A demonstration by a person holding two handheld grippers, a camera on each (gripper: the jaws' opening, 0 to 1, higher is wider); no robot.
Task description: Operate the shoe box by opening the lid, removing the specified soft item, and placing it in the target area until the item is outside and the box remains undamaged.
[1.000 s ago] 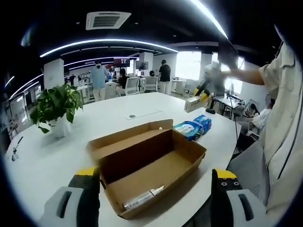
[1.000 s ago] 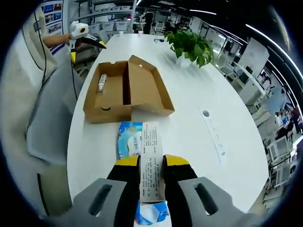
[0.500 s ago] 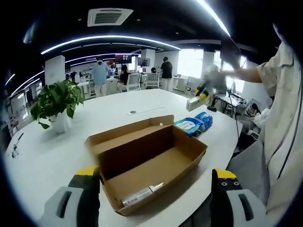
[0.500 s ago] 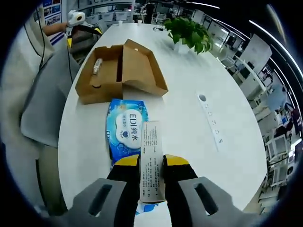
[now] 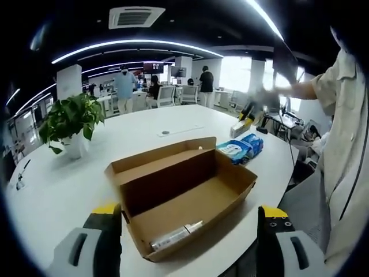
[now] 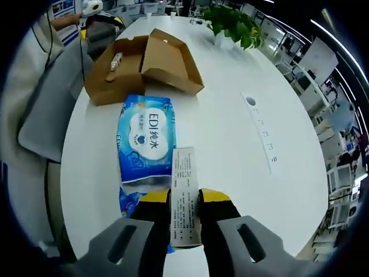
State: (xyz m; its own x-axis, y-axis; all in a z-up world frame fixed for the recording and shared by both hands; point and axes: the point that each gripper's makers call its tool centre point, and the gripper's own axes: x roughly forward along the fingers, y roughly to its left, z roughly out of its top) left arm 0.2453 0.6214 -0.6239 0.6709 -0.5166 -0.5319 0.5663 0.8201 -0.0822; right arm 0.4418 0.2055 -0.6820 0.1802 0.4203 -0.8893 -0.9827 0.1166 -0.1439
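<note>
An open brown cardboard shoe box (image 5: 184, 199) lies on the white table (image 5: 63, 190) just ahead of my left gripper (image 5: 184, 231), lid folded back. A small tube (image 5: 173, 235) lies at the box's near end. The left gripper's yellow-tipped jaws stand wide apart, open, holding nothing. My right gripper (image 6: 184, 199) is shut on a small white printed carton (image 6: 184, 202). It hovers over a blue wet-wipes pack (image 6: 143, 141) lying flat on the table. In the right gripper view the shoe box (image 6: 138, 60) sits farther off. In the left gripper view the wipes pack (image 5: 239, 149) lies beyond the box, with the carton (image 5: 237, 128) above it.
A potted green plant (image 5: 69, 124) stands on the table at the left. A flush socket strip (image 6: 260, 141) runs along the table. A grey chair (image 6: 49, 109) sits by the table's edge beside the person's light shirt (image 5: 340, 144). People and desks fill the background.
The right gripper has come down closer to the wipes pack with the carton held. The left gripper view has barely shifted; the box stays put.
</note>
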